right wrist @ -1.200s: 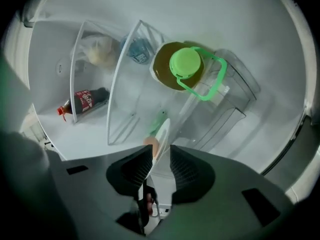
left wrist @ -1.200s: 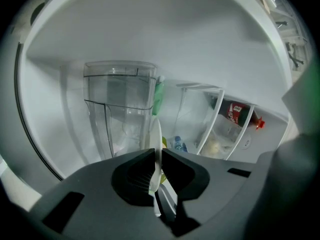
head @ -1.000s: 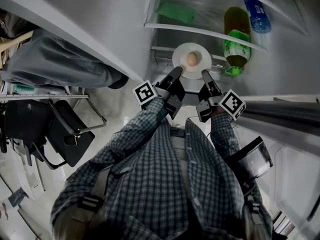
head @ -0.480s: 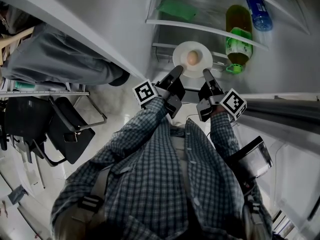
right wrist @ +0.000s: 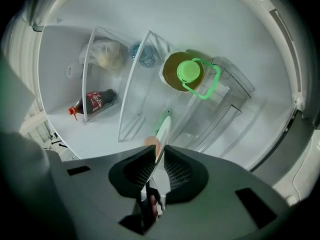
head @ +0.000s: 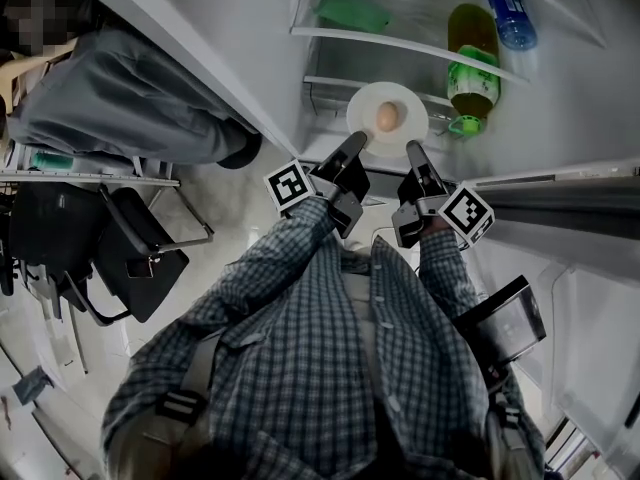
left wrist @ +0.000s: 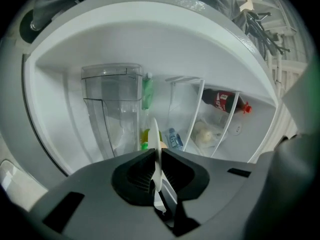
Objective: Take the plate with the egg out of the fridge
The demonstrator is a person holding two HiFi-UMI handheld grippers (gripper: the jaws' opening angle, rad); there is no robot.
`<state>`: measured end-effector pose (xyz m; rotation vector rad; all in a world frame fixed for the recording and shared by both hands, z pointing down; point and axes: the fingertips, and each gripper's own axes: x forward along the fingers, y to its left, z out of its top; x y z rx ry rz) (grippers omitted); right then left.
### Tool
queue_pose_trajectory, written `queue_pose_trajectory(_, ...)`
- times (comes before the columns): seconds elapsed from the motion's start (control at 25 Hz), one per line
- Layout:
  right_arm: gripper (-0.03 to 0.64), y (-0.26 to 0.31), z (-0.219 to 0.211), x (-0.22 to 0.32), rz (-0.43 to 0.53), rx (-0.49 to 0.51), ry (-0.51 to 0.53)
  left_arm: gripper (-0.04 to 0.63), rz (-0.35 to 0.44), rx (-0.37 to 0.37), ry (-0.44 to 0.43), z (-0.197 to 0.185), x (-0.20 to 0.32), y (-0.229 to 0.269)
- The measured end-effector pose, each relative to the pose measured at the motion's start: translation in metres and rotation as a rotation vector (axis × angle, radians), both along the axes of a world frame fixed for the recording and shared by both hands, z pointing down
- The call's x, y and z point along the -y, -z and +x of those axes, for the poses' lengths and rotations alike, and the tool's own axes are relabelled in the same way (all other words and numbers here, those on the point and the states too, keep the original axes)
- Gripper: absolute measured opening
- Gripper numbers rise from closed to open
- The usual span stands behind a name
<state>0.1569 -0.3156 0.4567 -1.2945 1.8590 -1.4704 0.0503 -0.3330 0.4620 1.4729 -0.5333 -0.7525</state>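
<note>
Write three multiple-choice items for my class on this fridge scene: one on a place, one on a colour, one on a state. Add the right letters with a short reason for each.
1. Where does the egg lie?
A. On the plate
B. In a door shelf
C. On the floor

2. What colour is the cap of the handled bottle?
A. Red
B. Green
C. Blue

3. How do the jaws of the left gripper and the right gripper stand?
A. Both shut on the plate's rim
B. Both open, holding nothing
C. Left shut, right open

Answers:
1 A: the head view shows the egg at the plate's middle.
2 B: the right gripper view shows a bright green cap and handle.
3 A: each gripper view shows the thin white rim pinched between its jaws.
</note>
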Motion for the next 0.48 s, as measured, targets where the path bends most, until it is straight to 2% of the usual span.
queue_pose_trajectory(0.48,0.058,0.000,0.002,-0.052,0.002,-0.017,0.044,0.048,0.031,0.010,0.040,0.000,-0.055,0.008)
